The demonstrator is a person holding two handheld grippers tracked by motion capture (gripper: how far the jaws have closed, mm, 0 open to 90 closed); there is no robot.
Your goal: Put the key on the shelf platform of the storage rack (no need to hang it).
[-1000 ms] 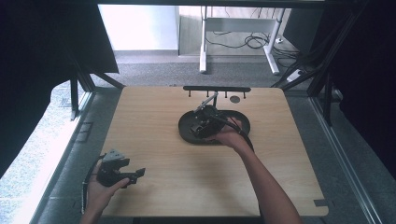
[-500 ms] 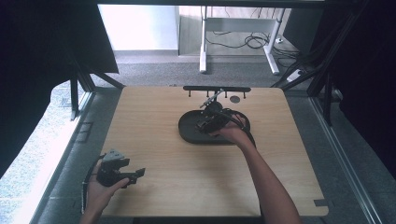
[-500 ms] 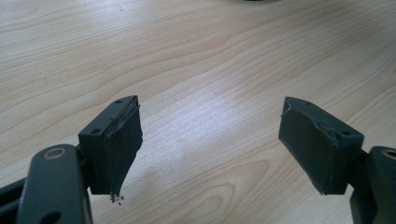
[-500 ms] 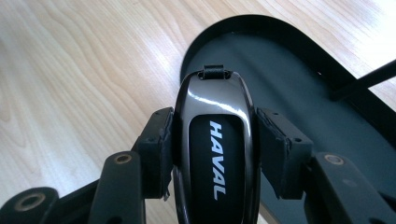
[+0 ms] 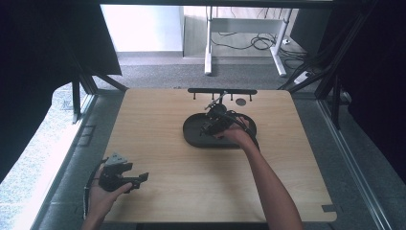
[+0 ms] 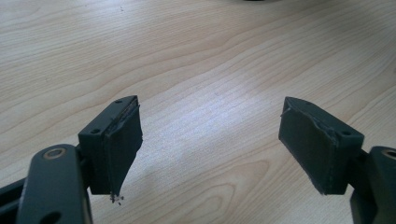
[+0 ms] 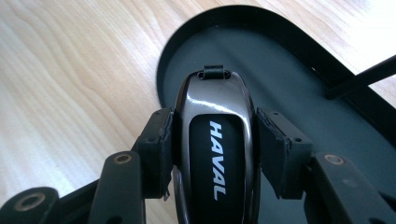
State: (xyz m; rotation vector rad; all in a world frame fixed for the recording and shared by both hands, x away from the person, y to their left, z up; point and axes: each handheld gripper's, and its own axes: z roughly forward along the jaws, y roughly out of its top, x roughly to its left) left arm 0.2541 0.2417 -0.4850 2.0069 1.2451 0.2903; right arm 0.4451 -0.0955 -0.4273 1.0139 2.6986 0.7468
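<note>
Right gripper (image 7: 212, 154): clenched on a glossy dark key fob (image 7: 215, 144) lettered HAVAL in white, 1 pad on each long side, small loop end pointing to the top of the right gripper view. Held over the near-left curve of a black oval tray (image 7: 299, 74); whether the key fob touches the tray floor cannot be told. In the high view, seen just right of centre, right gripper (image 5: 214, 122) above the left half of the tray (image 5: 191, 136), right hand (image 5: 238, 136) behind it, forearm running down to the lower right of the frame.

Left gripper (image 6: 210, 144): released, jaws spread wide, nothing between them, bare wood grain below. In the high view, sitting at the lower left of the frame, left gripper (image 5: 125, 177) in the left hand (image 5: 101, 196), just inside the tabletop's left edge and near its bottom edge.

Tabletop (image 5: 158, 120): light wood, rounded corners, broad bare stretches across the left half, the lower middle and the lower right. Well apart: the 2 grippers. Above the tray, along the far edge at upper centre of the frame, a black bar rack (image 5: 222, 91) with short pegs, and a small dark disc (image 5: 241, 101) just beside it.

Tray: low rim, dark flat floor, no other contents visible in the right gripper view; a thin black rod (image 7: 359, 77) crossing its rim at the right of that view.
</note>
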